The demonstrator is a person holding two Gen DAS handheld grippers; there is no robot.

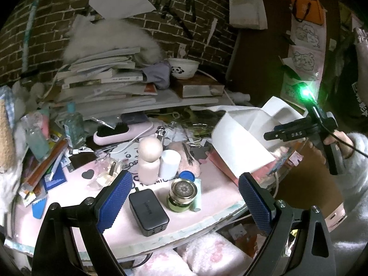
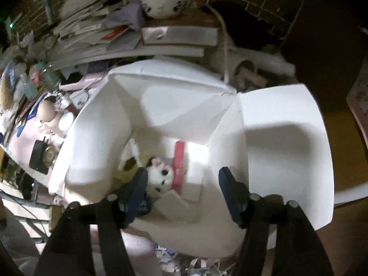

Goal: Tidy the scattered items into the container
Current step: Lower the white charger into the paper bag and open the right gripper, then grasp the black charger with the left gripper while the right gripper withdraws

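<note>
Over the open white cardboard box hangs the right hand-held gripper, its jaws spread and gripping nothing. A small white plush toy with black spots lies inside the box, just beside the gripper's left finger, next to a red flat bar and a yellow item. The left hand-held gripper stands released above the pink desk, near a black rectangular charger and a green gold-lidded jar. The right gripper's body reads "DAS".
</note>
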